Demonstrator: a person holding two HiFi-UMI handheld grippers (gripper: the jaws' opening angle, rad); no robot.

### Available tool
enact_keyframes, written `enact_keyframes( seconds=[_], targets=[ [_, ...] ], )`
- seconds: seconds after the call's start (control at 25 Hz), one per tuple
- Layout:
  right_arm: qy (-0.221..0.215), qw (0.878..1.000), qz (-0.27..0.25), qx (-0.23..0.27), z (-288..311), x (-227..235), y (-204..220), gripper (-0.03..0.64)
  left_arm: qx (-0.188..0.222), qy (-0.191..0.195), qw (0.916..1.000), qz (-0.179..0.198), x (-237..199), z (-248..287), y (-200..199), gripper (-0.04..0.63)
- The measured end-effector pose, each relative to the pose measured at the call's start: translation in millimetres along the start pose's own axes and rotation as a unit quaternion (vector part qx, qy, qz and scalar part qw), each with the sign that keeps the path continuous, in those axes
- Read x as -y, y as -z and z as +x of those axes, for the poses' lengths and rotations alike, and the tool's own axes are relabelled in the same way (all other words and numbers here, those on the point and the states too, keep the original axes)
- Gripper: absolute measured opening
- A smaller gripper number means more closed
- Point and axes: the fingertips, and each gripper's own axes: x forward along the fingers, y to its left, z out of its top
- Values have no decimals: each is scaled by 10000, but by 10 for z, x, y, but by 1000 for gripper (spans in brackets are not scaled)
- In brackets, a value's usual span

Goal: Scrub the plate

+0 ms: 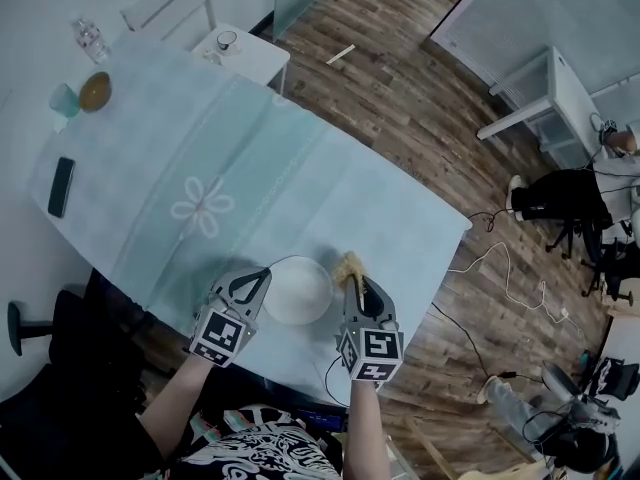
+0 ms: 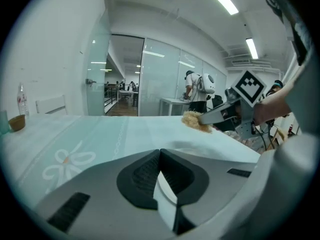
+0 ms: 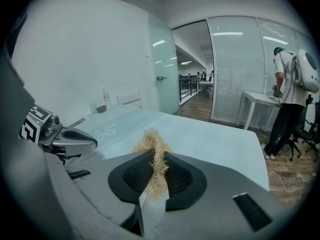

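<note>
A white plate [image 1: 297, 290] lies near the front edge of the table covered in a pale green cloth [image 1: 200, 158]. My left gripper [image 1: 262, 280] is shut on the plate's left rim; in the left gripper view the thin white rim [image 2: 167, 196] runs between the dark pads [image 2: 142, 176]. My right gripper [image 1: 352, 278] is shut on a tan fibrous scrubber [image 1: 348, 265], held just off the plate's right edge and above the cloth. In the right gripper view the scrubber [image 3: 154, 151] bulges out past the pads. From the left gripper view, the scrubber [image 2: 196, 120] hangs clear of the table.
At the table's far left stand a black phone [image 1: 61, 186], a brown bowl [image 1: 96, 90], a teal cup [image 1: 64, 99] and a water bottle [image 1: 90, 38]. A small white side table [image 1: 245, 53] with a glass stands behind. Cables [image 1: 500, 268] trail on the wood floor at right.
</note>
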Motion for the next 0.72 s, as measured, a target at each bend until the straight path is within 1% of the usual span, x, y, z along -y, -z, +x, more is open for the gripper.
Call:
enact_keyframes(
  seconds=[0.08,0.2,0.36,0.44,0.56,0.64,0.72],
  targets=[
    [-14,10000,23,2,-11,-29,33,63,-216,-163,9996,-120,-76,-4,103,23],
    [-68,10000,60,19,-24,-91,94,63,-493,-224,9983,-196,-116,-20,246,23],
    [-148,9999,-9,-65,-8,-186,199,63,-633,-341,9972,-219,-147,-40,348,23],
    [-192,9997,-52,-110,8,-242,233,63,-691,-385,9964,-290,-166,-40,398,23],
    [-273,9995,-106,-135,6,-323,277,63,-853,-278,9949,-459,-129,-27,496,30],
    [-312,9993,-157,-149,0,-361,319,63,-952,-190,9936,-579,-95,-13,548,66],
    [-381,9989,-251,-82,-9,-405,328,63,-945,-168,9932,-655,-83,-10,548,71]
  ],
)
